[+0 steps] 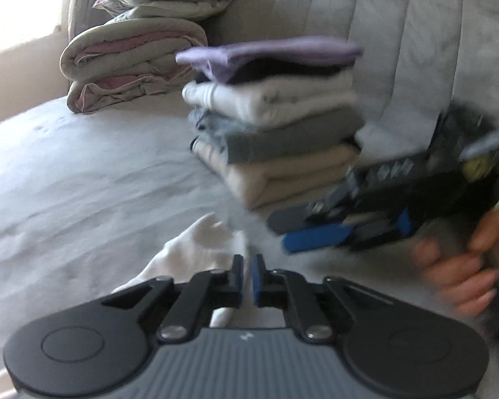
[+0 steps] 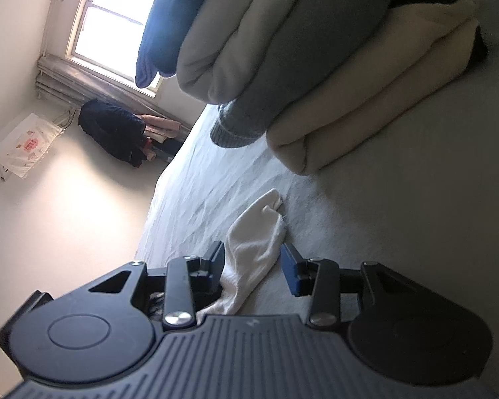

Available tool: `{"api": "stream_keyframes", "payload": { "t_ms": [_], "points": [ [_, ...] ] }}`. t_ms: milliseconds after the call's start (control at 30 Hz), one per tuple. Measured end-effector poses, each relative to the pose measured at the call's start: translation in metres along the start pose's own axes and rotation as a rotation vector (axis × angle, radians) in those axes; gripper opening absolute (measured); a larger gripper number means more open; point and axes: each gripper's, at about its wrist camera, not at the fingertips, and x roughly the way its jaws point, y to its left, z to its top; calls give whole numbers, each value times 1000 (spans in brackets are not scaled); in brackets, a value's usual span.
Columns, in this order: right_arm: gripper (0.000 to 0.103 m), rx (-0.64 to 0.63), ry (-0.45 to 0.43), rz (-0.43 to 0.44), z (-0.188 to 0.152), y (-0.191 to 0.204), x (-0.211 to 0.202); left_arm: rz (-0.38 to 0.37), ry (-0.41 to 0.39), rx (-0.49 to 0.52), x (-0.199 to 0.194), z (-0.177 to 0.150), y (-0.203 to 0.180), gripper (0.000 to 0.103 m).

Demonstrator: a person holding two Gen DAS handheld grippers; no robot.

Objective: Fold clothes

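A small white garment (image 1: 189, 252) lies crumpled on the pale bed sheet (image 1: 66, 183). My left gripper (image 1: 248, 264) sits low over its right edge, fingers almost together with white cloth showing in the thin gap. My right gripper (image 1: 284, 232), blurred and held by a hand (image 1: 465, 266), points in from the right, close to the garment's far tip. In the right wrist view the same white garment (image 2: 256, 252) runs between the spread fingers of the right gripper (image 2: 254, 259), which is open. A tall stack of folded clothes (image 1: 272, 119) stands just behind.
Folded quilts (image 1: 133, 60) are piled at the back left against a padded grey headboard (image 1: 399, 33). The clothes stack (image 2: 332, 99) looms close above the right gripper. Beyond the bed edge are the floor, a dark bundle (image 2: 116, 133), a white bag (image 2: 20, 146) and a window (image 2: 109, 26).
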Motion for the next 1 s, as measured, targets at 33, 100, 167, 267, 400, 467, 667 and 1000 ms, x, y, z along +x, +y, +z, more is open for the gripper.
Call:
{"api": "stream_keyframes", "payload": {
  "t_ms": [33, 100, 167, 267, 400, 467, 667, 1000],
  "points": [
    [42, -1, 0, -3, 0, 0, 0, 14, 6, 16, 4, 0, -1, 7],
    [42, -2, -1, -4, 0, -1, -1, 41, 17, 48, 13, -1, -2, 8],
    [42, -3, -3, -4, 0, -1, -1, 69, 28, 80, 22, -1, -3, 11],
    [42, 4, -11, -3, 1, -2, -3, 100, 39, 113, 34, -2, -4, 26],
    [42, 21, -25, -5, 1, -5, -6, 103, 38, 76, 39, 1, -2, 14],
    [42, 23, -29, -8, 1, -5, -7, 99, 40, 43, 38, 5, -2, 2],
    [42, 92, -26, 47, -4, -12, -9, -29, -7, -126, 14, 16, -3, 2],
    [43, 250, -43, 119, -2, -34, -21, -189, 112, -157, 10, -1, -15, 2]
  ]
}}
